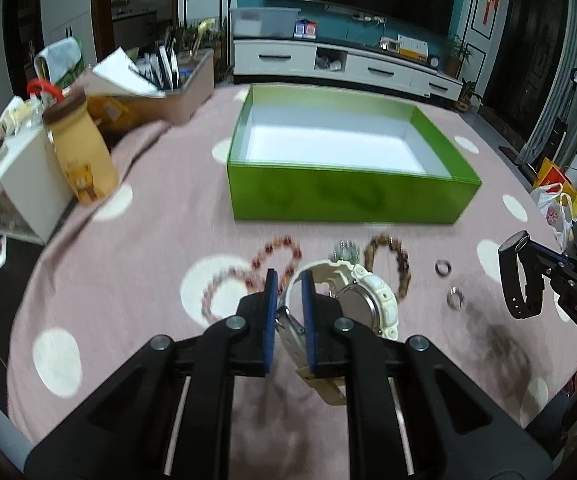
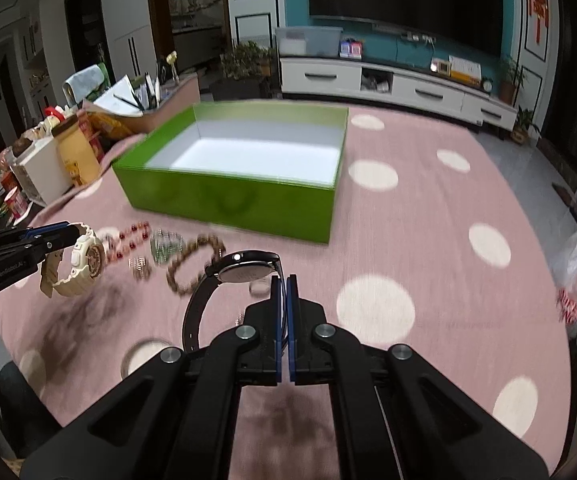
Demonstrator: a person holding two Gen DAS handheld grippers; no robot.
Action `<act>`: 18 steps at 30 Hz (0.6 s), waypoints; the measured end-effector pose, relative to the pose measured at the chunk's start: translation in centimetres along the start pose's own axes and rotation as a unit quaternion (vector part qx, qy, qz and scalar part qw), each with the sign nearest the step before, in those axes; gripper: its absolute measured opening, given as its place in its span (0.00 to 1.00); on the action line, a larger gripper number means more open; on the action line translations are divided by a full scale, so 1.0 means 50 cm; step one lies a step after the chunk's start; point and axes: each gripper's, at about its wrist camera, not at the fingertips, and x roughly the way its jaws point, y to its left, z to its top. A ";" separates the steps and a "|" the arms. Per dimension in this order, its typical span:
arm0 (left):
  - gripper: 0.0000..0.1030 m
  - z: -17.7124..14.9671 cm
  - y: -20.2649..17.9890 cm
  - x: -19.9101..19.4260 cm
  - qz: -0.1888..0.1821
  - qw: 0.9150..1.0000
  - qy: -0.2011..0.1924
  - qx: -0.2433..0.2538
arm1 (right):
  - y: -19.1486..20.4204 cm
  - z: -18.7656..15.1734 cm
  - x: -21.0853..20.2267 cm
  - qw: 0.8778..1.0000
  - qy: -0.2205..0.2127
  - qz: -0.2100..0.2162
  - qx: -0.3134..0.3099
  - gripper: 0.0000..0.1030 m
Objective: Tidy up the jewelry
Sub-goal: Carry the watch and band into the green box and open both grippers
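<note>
Both hands loaded. My left gripper [image 1: 288, 276] is clamped on the strap of the white watch [image 1: 362, 300]; the case hangs to the right of the pads, and the loose strap end droops below them. My right gripper [image 2: 284, 280] is pinched tight on the band of the black watch [image 2: 244, 270], face up, with the band looping down and left of the fingers.

Both watches look clear of the pink spotted cloth [image 1: 136, 248].

Just past the fingers, still lying on the cloth in a row: red bead bracelet [image 1: 276, 256], a small silver piece [image 1: 344, 250] I can't identify, brown bead bracelet [image 1: 392, 268], and two rings [image 1: 443, 267] to the right.

Beyond that row sits the green box [image 1: 352, 196], open and, as far as I can see, empty, its long side facing me. From the left gripper it's dead ahead. From the right gripper it's ahead and to the left.

Judgement: the left has the straighter line in. Both must clear the near wall before I let go, and the left's dangling strap could catch on it.
</note>
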 end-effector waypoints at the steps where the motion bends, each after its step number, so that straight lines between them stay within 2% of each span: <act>1: 0.11 0.010 0.000 -0.001 0.002 1.000 -0.004 0.002 | 0.001 0.010 0.000 1.000 -0.006 0.000 -0.002 0.02; 9: 0.11 0.120 -0.005 0.017 0.020 0.999 -0.040 0.016 | 0.004 0.105 0.025 0.999 -0.044 -0.004 -0.016 0.02; 18: 0.11 0.208 -0.004 0.101 0.033 0.999 -0.030 0.015 | -0.010 0.181 0.106 0.999 -0.040 -0.005 -0.004 0.02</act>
